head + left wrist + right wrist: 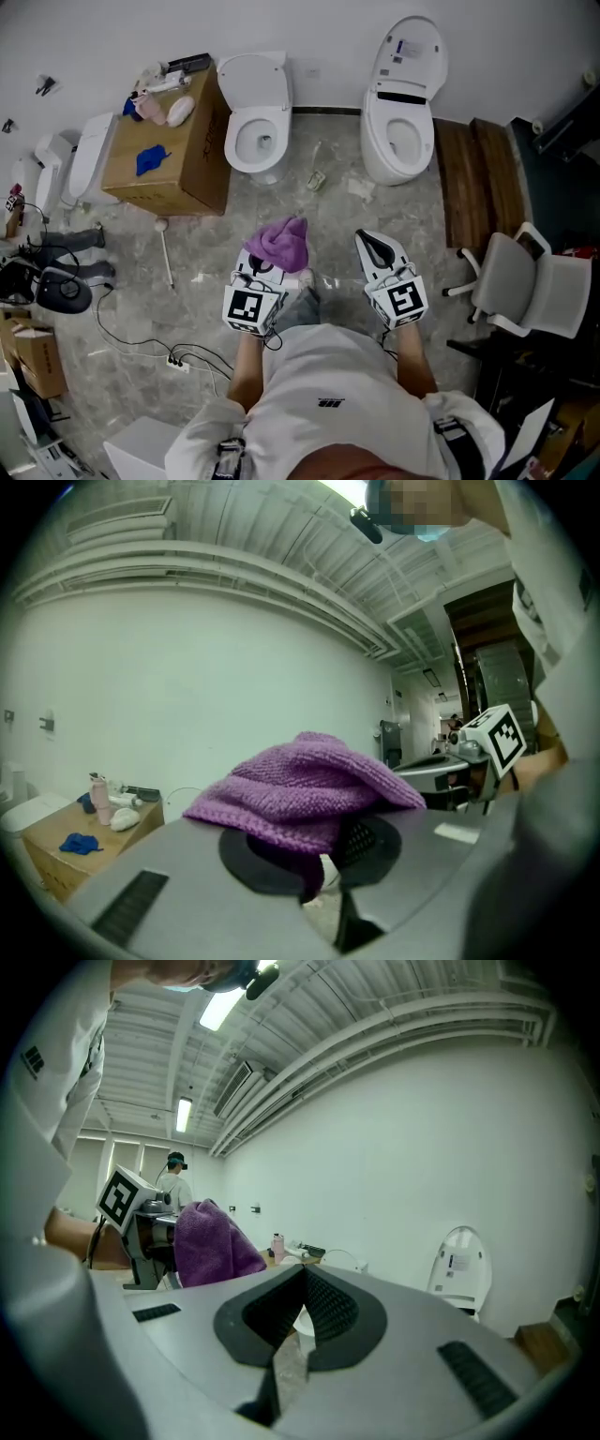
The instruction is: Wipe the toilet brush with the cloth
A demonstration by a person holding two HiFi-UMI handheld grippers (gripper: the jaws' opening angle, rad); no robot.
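Observation:
A purple knitted cloth (281, 242) is bunched over the tips of my left gripper (269, 265), which is shut on it. In the left gripper view the cloth (300, 794) drapes over the closed pads and hides the tips. My right gripper (372, 244) is level with the left one, its jaws together and nothing between them (302, 1290). The toilet brush (166, 253) lies on the marble floor to the left, next to the cardboard box, well away from both grippers. From the right gripper view the cloth (211, 1241) shows at the left.
Two white toilets (258, 112) (405, 103) stand against the far wall. A cardboard box (202, 164) at the left carries a blue rag and bottles. Wooden boards (478, 178) and a white chair (525, 281) are at the right. Cables and a power strip (178, 361) lie on the floor at the left.

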